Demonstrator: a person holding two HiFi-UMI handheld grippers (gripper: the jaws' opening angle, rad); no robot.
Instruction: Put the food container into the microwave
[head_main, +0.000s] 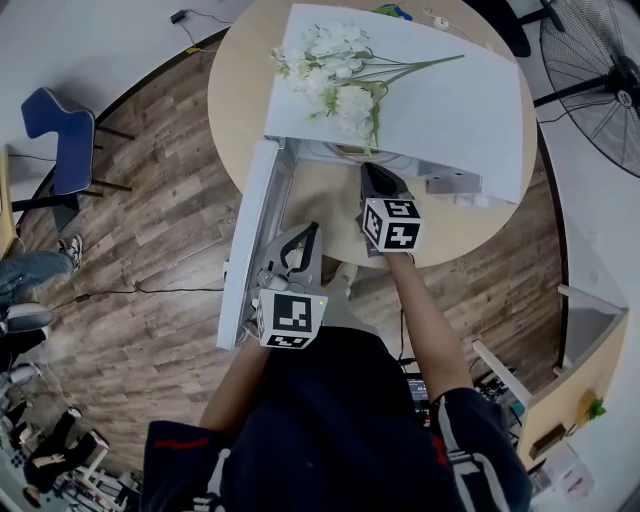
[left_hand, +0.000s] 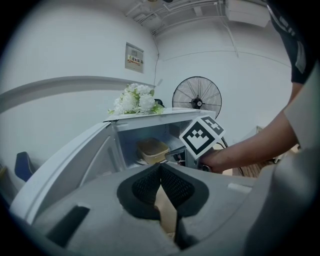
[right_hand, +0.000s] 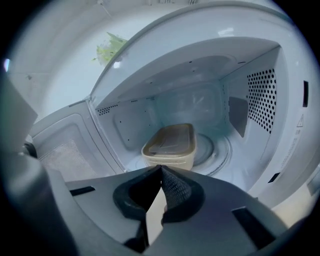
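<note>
A beige lidded food container (right_hand: 170, 145) sits on the turntable inside the white microwave (right_hand: 260, 130), left of centre; the left gripper view shows the container (left_hand: 152, 150) too. The microwave door (head_main: 248, 240) stands swung open to the left. My right gripper (right_hand: 161, 167) is shut with nothing between its jaws, just outside the cavity mouth and a little short of the container. In the head view the right gripper (head_main: 372, 172) points into the opening. My left gripper (left_hand: 160, 166) is shut and empty, lower and to the left (head_main: 305, 235), beside the open door.
White artificial flowers (head_main: 335, 70) lie on the microwave's top (head_main: 450, 110). The microwave stands on a round wooden table (head_main: 235, 90). A standing fan (head_main: 600, 70) is at the far right and a blue chair (head_main: 60, 135) at the left.
</note>
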